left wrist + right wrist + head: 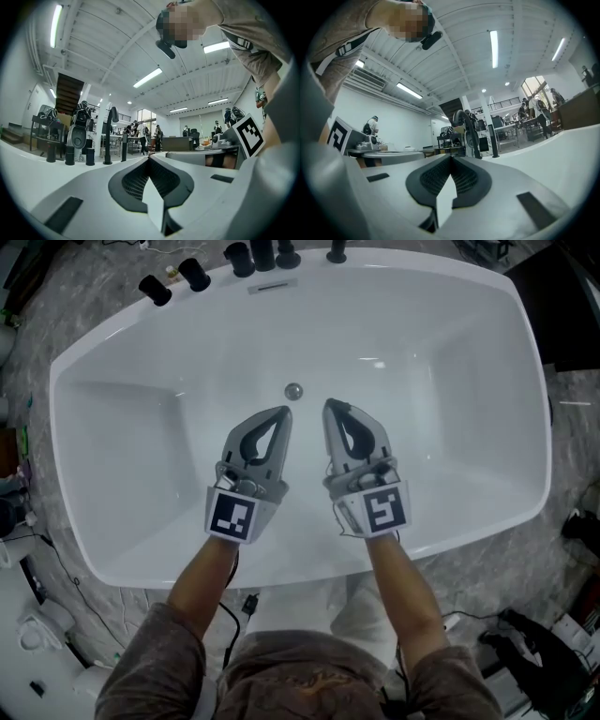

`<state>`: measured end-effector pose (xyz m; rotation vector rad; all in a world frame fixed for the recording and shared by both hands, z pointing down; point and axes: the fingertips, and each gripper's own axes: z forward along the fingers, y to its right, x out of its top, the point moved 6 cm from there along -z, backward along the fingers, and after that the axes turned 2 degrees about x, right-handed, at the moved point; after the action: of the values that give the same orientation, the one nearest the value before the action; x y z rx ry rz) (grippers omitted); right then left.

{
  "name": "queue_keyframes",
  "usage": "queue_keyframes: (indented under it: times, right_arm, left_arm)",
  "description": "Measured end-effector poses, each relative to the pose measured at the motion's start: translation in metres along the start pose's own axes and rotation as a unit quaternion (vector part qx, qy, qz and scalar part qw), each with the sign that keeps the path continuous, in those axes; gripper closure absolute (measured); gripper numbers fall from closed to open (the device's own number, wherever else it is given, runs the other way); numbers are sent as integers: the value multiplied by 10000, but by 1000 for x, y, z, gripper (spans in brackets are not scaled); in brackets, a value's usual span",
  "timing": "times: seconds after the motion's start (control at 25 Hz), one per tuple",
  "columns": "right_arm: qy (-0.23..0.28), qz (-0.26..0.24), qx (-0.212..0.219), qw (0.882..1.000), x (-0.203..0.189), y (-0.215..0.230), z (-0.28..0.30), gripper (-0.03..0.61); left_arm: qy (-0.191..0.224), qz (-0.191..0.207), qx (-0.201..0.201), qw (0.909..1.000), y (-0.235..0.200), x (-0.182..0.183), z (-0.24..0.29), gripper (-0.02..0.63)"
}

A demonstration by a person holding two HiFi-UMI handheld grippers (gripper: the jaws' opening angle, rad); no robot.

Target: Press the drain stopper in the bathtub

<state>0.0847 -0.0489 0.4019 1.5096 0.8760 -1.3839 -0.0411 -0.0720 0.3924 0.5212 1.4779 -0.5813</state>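
The round metal drain stopper [293,391] sits in the floor of the white bathtub [122,409], toward the far side. My left gripper [283,412] is low in the tub with its jaws shut and empty, its tip just short of the stopper. My right gripper [329,405] lies beside it, also shut and empty, a little right of the stopper. In the left gripper view the left gripper [149,157] has its jaws meeting at the tip, and the right gripper [451,158] looks the same in its own view. Neither gripper view shows the stopper.
Black tap fittings [194,274] and a spout [263,254] line the tub's far rim, above a metal overflow plate [273,285]. A black spout [110,136] rises beyond the jaws. Cables [525,634] lie on the marbled floor around the tub.
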Motion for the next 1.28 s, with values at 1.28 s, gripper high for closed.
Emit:
queue_keyframes:
  times: [1.28]
  right_arm:
    - [138, 50, 438, 9989, -134, 48, 60, 577]
  left_arm:
    - [280, 70, 244, 9993, -36, -140, 38, 612]
